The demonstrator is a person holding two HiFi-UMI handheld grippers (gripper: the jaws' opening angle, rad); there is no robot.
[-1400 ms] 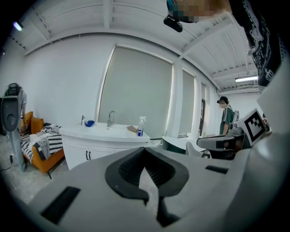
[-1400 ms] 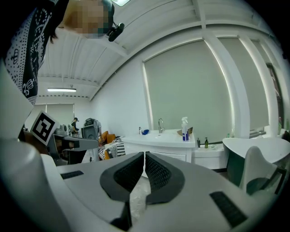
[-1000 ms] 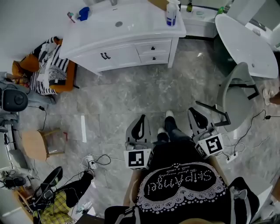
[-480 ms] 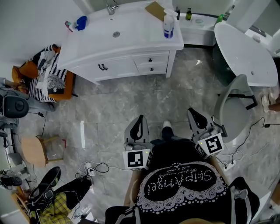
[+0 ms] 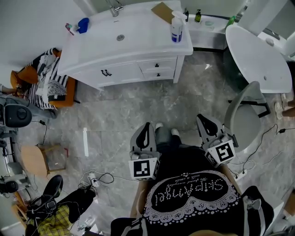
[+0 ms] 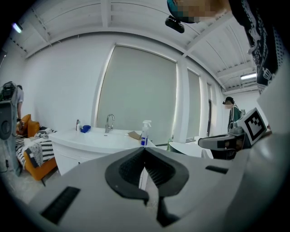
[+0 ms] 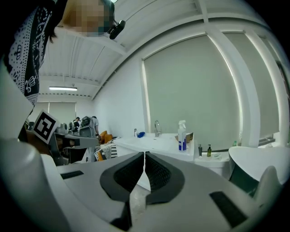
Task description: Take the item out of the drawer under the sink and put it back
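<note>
From well back, my head view looks steeply down on the sink counter [image 5: 133, 46]; both gripper views face it level, from low. All three share its spray bottle [image 5: 175, 28].

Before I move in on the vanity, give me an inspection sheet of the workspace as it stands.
Surface: white vanity top with a sink basin and faucet.
Job's things: drawers under the sink all closed; the item is not visible.
Clutter: spray bottle, cardboard piece and blue item on the top.
Grippers: left gripper and right gripper both shut, nothing between the jaws, well short of the vanity.
Cables: cable tangle on the floor at left; another cable at right.
Surroundings: grey tiled floor, orange chair with striped fabric, white oval fixture at right.
</note>
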